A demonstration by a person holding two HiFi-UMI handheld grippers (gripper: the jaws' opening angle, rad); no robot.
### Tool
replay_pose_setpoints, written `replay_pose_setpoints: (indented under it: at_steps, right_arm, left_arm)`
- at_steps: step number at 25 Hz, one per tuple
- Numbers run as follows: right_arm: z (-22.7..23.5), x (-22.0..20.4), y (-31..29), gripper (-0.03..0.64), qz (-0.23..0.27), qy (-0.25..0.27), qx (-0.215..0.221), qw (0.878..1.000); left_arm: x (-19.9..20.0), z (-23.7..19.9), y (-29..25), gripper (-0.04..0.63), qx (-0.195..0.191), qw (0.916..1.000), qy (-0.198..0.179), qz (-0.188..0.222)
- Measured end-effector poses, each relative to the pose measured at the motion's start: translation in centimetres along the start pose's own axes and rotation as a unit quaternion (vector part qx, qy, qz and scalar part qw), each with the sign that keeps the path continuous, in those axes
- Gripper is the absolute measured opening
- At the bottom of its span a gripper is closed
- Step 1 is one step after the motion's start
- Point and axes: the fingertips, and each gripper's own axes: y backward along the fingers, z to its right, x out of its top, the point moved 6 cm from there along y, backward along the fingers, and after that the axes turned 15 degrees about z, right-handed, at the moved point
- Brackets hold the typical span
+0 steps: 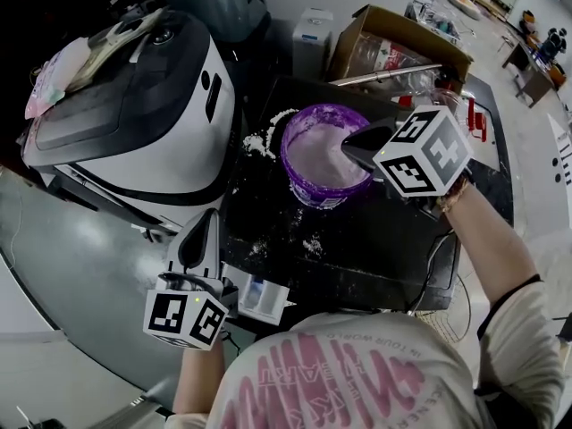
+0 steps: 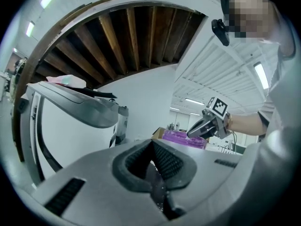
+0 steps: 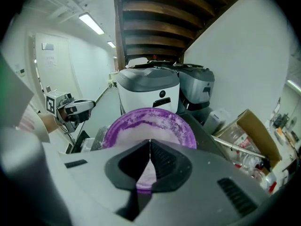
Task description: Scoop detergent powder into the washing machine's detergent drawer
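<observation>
A purple tub (image 1: 315, 159) of white detergent powder stands on a black surface (image 1: 366, 239). My right gripper (image 1: 349, 148) points down over the tub's right rim, jaws shut, with nothing visible between them; in its own view (image 3: 150, 143) the tub (image 3: 141, 121) lies just ahead. At the lower left my left gripper (image 1: 211, 218) is held level beside the washing machine (image 1: 134, 105), jaws shut (image 2: 151, 146) and empty. The white detergent drawer (image 1: 264, 298) stands pulled out just right of it. The left gripper view shows the right gripper (image 2: 194, 132) over the tub (image 2: 184, 138).
Spilled powder (image 1: 261, 139) lies on the black surface left of the tub. An open cardboard box (image 1: 398, 47) with plastic bottles sits behind the tub, a white container (image 1: 313, 36) beside it. A second grey machine (image 1: 223, 3) stands at the back.
</observation>
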Motion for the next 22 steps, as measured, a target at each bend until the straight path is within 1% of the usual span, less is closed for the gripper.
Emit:
replay_pose_setpoints:
  at_steps: [4,8,11,15,22]
  right_arm:
    - [-0.1,-0.4,0.3,0.005,0.014,-0.024,0.001,1.0]
    - [-0.1,-0.8,0.5,0.005,0.035,-0.064,0.003,0.997]
    - [-0.4,-1.1,0.9,0.005,0.043,-0.082,0.012,0.996]
    - [-1.6,-1.1,1.0,0.005,0.041,-0.076,0.028,0.996]
    - [-2.7,-1.1,1.3,0.005,0.038,-0.057,0.027,0.997]
  left_arm:
    - [0.5,1.2,1.6,0.002,0.016,0.9999,-0.004,0.002]
    - [0.6,2.2,3.0,0.002,0.028,0.9996,-0.008,0.002]
    - [0.9,2.5,3.6,0.002,0.038,0.9992,-0.009,0.007]
    - [1.2,2.6,4.3,0.002,0.05,0.9986,-0.015,0.011]
    - [1.1,3.0,5.1,0.002,0.054,0.9983,-0.013,0.016]
